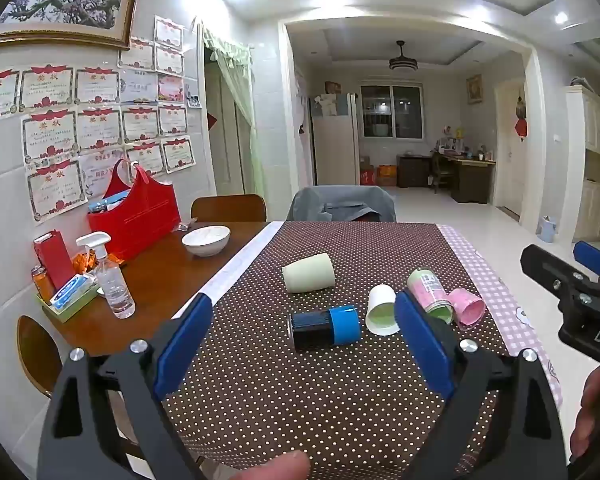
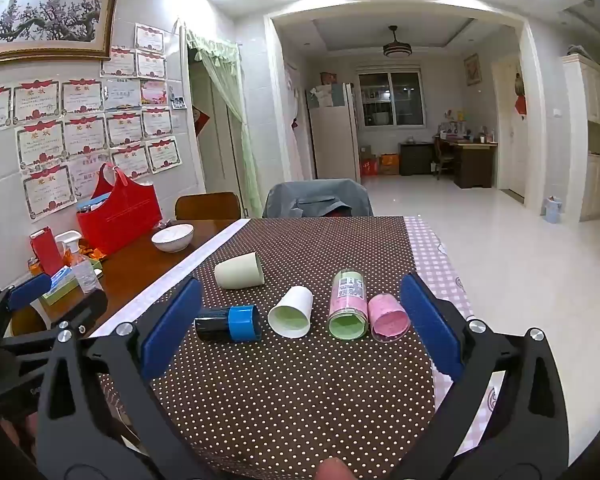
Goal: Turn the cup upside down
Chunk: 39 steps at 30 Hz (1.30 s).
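Cups lie on their sides on the bench [image 2: 300, 380]: cream [image 2: 239, 271], white [image 2: 291, 312], green [image 2: 347, 305], pink [image 2: 388, 318], blue-black [image 2: 228, 323]. We see left gripper [image 1: 303, 340] & right gripper [image 2: 296, 326] both wide open, empty, short of them.

Five cups lie on the dotted cloth: cream cup [image 2: 239, 276] at 11 o'clock, black-and-blue cup [image 2: 228, 324] at 9, white cup [image 2: 291, 312] central, green cup [image 2: 347, 304] and pink cup [image 2: 388, 318] at 3. One white bowl [image 2: 172, 237], one spray bottle [image 1: 110, 276], two grippers.
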Each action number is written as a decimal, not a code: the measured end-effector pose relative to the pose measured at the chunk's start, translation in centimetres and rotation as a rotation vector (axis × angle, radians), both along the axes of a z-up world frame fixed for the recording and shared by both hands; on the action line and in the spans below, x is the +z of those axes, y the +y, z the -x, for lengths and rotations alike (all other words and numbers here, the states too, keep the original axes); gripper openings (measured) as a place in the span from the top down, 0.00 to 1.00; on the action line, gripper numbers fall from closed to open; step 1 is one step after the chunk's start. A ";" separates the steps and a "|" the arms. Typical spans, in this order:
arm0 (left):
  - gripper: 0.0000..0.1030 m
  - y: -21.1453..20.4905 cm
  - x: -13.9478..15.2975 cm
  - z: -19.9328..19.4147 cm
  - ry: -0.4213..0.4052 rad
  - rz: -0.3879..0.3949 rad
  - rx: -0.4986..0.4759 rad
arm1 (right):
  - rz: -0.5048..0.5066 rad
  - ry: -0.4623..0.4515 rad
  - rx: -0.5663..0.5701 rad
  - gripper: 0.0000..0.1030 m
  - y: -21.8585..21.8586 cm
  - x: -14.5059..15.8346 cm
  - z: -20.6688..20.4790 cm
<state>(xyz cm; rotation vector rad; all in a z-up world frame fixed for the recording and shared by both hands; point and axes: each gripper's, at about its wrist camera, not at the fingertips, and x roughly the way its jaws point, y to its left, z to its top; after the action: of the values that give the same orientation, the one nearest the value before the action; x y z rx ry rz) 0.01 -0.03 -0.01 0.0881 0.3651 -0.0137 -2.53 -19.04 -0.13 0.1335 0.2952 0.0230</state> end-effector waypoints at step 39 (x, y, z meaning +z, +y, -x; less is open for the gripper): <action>0.12 0.0 0.0 0.0 0.006 -0.004 -0.001 | -0.002 0.006 -0.001 0.06 0.1 -0.1 -0.2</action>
<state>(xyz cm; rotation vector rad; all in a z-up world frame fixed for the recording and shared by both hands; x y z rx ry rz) 0.04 -0.04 -0.03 0.0918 0.3711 -0.0140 -2.38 -18.98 -0.22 0.1356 0.3014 0.0214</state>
